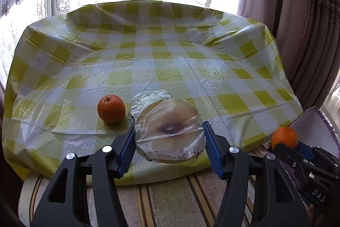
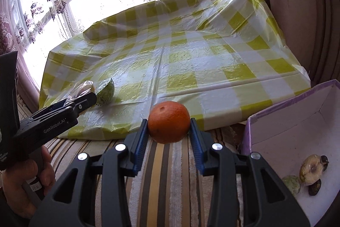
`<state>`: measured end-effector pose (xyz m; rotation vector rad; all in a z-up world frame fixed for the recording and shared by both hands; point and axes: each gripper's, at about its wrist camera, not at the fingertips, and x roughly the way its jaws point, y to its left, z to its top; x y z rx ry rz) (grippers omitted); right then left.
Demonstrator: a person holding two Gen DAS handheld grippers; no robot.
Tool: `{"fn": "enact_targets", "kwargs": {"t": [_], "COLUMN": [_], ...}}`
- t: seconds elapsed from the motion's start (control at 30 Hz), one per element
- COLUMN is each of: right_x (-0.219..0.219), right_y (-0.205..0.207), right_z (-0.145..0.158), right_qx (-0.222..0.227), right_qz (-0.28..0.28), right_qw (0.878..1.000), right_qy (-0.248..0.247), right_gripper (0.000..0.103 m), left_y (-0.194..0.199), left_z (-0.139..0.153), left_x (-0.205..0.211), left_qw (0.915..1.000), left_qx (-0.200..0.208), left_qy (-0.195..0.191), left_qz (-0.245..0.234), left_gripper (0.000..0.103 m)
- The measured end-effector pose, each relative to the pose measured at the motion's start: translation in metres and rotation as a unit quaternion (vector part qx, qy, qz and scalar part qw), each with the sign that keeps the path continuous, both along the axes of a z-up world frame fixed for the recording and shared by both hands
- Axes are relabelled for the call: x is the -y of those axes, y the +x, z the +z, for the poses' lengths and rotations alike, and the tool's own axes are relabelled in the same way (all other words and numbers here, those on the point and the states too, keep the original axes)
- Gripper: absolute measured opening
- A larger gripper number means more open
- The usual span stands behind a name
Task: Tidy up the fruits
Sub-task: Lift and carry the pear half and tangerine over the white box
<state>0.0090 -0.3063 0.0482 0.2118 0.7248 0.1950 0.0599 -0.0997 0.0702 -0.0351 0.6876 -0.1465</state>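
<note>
Left gripper (image 1: pixel 170 149) clamps wrapped fruit (image 1: pixel 169 131), perhaps melon; right gripper (image 2: pixel 169 137) clamps orange (image 2: pixel 169 121) beside box (image 2: pixel 282 112).

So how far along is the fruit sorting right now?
Done: a few items lie in the purple box. In hand: the left tongs grip a plastic-wrapped halved fruit, and the right tongs grip an orange. Left: one orange on the tablecloth.

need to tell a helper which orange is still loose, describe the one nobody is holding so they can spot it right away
Start at the table under the yellow-and-white checked cloth in front of the curtained window. Near its front edge, an orange sits alone on the cloth, just left of the plastic-wrapped halved fruit held in the left claw. Unlike the other orange, gripped by the right claw, nothing touches it.
</note>
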Motion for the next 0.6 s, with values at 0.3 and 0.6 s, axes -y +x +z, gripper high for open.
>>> {"fn": "enact_targets", "kwargs": {"t": [0.3,0.6], "right_x": [0.049,0.115], "right_y": [-0.01,-0.023], "right_z": [-0.003,-0.005], "right_qx": [-0.013,-0.025], "right_qz": [-0.052,-0.125], "right_qw": [0.999,0.992], "right_qy": [0.008,0.018], "right_gripper": [0.039,0.039], "left_y": [-0.007,-0.013], "left_z": [-0.003,-0.006], "left_x": [0.057,0.11], "left_qw": [0.9974,0.9901], "left_qx": [0.006,0.009], "left_qy": [0.019,0.031], "left_qz": [-0.07,-0.137], "left_gripper": [0.058,0.058]}}
